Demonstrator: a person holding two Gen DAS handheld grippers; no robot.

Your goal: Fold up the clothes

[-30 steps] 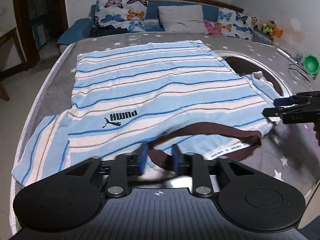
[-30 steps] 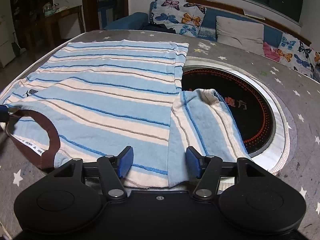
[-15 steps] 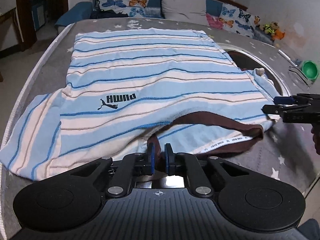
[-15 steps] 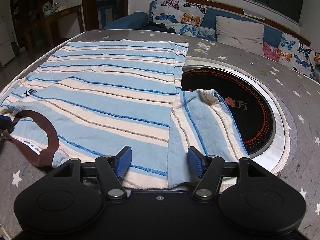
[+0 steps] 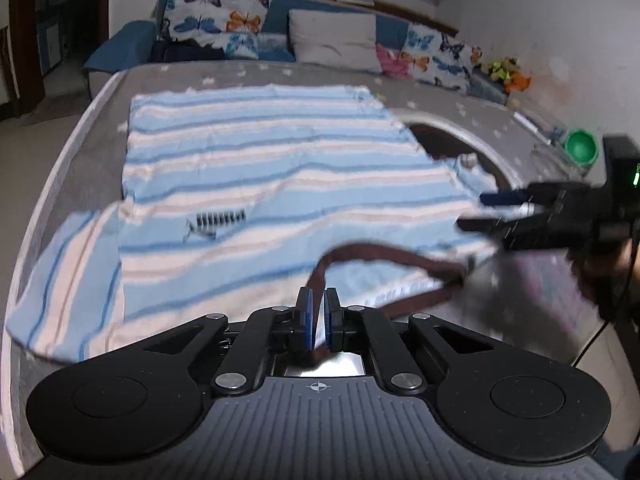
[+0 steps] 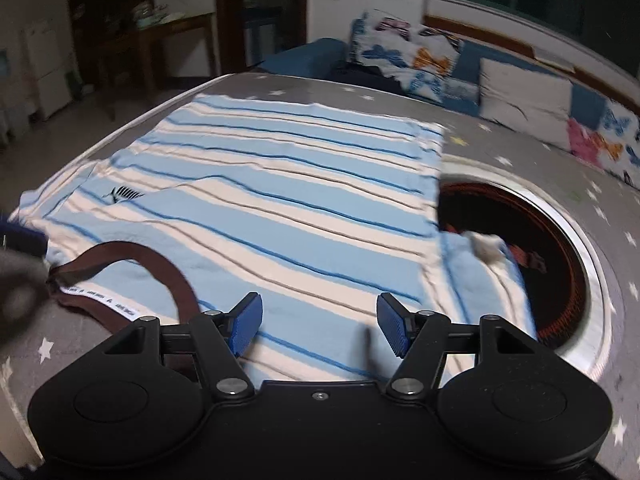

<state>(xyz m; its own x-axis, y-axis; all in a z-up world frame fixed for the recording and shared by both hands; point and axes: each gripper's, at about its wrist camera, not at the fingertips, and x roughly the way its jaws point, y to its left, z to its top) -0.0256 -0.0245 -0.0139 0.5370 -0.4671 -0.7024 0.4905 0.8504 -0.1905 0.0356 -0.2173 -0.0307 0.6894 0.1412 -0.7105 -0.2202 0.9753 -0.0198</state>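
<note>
A light-blue and cream striped T-shirt (image 5: pixel 260 176) with a brown collar (image 5: pixel 384 254) lies spread on the grey star-print table; it also shows in the right wrist view (image 6: pixel 280 200). My left gripper (image 5: pixel 318 318) is shut on the near edge of the brown collar and lifts it. My right gripper (image 6: pixel 320 326) is open, just above the shirt's near shoulder edge, with cloth between its fingers. It shows from the side in the left wrist view (image 5: pixel 492 210). The right sleeve (image 6: pixel 480 280) hangs into the round recess.
A round black recess with a metal rim (image 6: pixel 576 248) is set in the table (image 6: pixel 520 152) right of the shirt. A green bowl (image 5: pixel 582 148) sits at the far right. A sofa with butterfly cushions (image 5: pixel 224 20) stands behind the table.
My left gripper closed on the brown collar and has lifted it. My right gripper moved in over the shirt's shoulder edge and stays open.
</note>
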